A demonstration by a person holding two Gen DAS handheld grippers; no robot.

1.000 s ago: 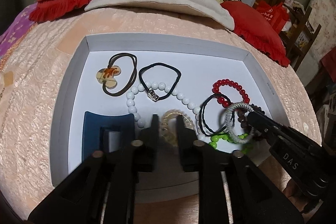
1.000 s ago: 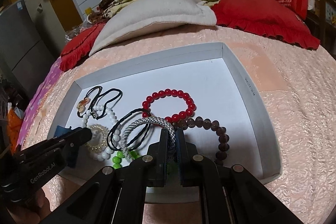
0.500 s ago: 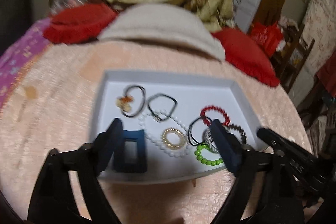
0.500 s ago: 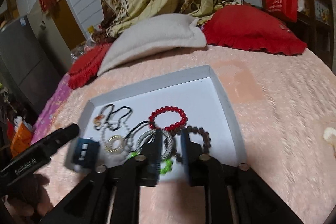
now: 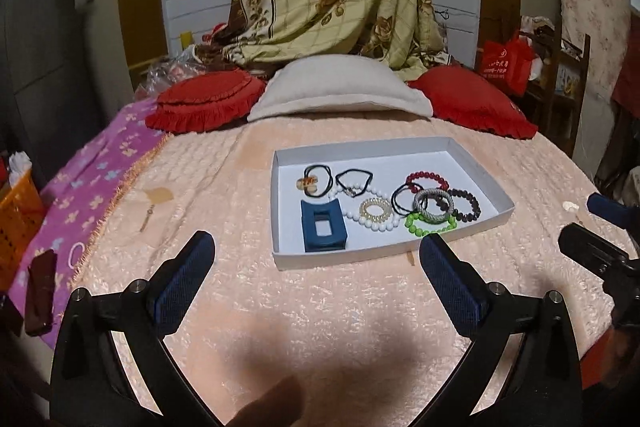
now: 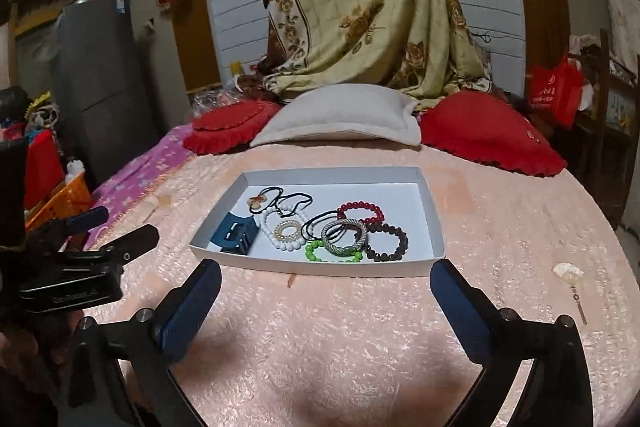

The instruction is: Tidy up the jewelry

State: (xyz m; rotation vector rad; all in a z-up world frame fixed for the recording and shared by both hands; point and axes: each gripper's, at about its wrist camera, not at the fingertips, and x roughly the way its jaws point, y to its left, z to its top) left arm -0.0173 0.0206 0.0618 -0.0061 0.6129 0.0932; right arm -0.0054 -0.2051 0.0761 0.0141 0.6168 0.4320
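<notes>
The right gripper [image 6: 326, 277] stood wide apart over the peach bedspread [image 6: 360, 339], its jaws having just opened, nothing between them. The white tray [image 6: 434, 227] held bracelets.

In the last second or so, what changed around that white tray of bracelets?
Both grippers pulled back and up from the tray. The left gripper let go of the coiled hair tie, the right gripper the silver woven bracelet; their jaws have just been opening, nothing between them. The jewelry kept its places.
</notes>
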